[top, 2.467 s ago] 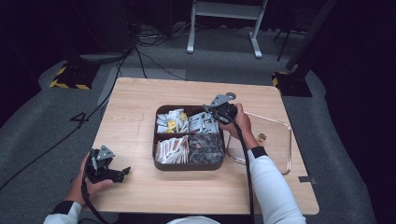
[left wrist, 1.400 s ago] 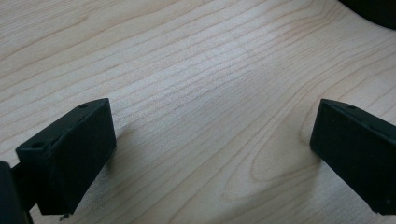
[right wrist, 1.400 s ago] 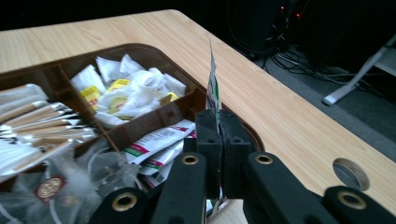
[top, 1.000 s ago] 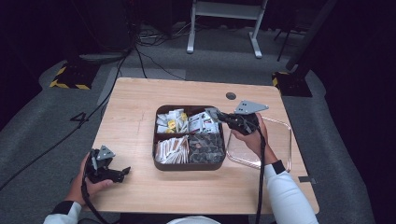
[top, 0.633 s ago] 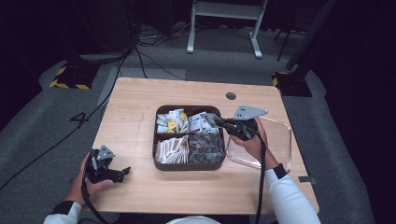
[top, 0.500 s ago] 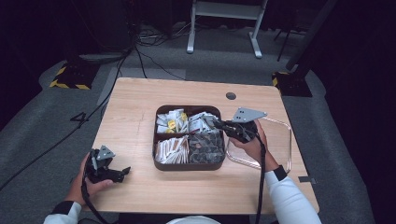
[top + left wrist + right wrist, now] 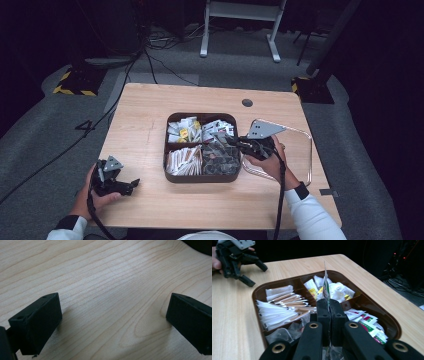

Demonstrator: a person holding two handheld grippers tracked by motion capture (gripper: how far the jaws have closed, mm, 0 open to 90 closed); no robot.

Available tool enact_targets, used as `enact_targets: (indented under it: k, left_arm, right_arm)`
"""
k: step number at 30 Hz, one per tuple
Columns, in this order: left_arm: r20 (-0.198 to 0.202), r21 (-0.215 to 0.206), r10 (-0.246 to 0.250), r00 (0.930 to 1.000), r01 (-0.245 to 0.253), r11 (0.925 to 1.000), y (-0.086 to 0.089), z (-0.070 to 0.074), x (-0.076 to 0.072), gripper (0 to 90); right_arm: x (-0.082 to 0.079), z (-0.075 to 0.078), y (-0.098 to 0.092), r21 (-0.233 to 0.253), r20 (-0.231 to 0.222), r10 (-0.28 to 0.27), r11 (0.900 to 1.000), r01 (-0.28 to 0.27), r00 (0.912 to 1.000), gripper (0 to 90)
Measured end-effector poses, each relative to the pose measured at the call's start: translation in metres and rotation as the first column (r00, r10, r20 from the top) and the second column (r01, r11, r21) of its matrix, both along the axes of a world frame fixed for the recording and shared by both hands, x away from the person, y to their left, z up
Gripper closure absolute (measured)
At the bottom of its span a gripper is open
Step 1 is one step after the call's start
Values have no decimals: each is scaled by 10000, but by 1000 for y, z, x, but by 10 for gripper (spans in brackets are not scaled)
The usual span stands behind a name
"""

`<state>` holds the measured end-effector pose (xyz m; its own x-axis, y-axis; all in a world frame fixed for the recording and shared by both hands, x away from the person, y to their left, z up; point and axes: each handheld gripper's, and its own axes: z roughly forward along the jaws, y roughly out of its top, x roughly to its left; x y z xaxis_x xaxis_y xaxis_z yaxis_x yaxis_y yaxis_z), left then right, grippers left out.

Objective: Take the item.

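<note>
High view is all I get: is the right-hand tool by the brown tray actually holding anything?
Observer: Yes. In the right gripper view, the right tool is shut on a thin packet that stands on edge between its jaws.
Operator: Where is that packet relative to the tray?
Observer: It sticks up above the jaws, and the tray with its filled compartments lies just beyond it.
Operator: And the left tool?
Observer: In the left gripper view, the left tool has its jaws wide apart over the bare wooden table, gripping nothing.
</note>
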<state>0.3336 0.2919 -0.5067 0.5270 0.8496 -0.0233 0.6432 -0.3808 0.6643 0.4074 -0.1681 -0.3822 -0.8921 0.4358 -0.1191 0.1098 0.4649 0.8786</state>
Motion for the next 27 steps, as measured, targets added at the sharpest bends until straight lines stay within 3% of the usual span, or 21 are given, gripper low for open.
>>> enact_targets:
  k: [11, 27]
  left_arm:
    - [-32, 8, -14, 10000, 14, 10000, 0, 0, 0, 4]
    - [-4, 5, 3, 10000, -3, 10000, 0, 0, 0, 4]
  right_arm:
    - [-15, -3, 10, -168, -86, 577, 9982, -578, 9983, 888]
    - [-41, -10, 28, -567, -146, 1452, 9877, -1458, 9893, 888]
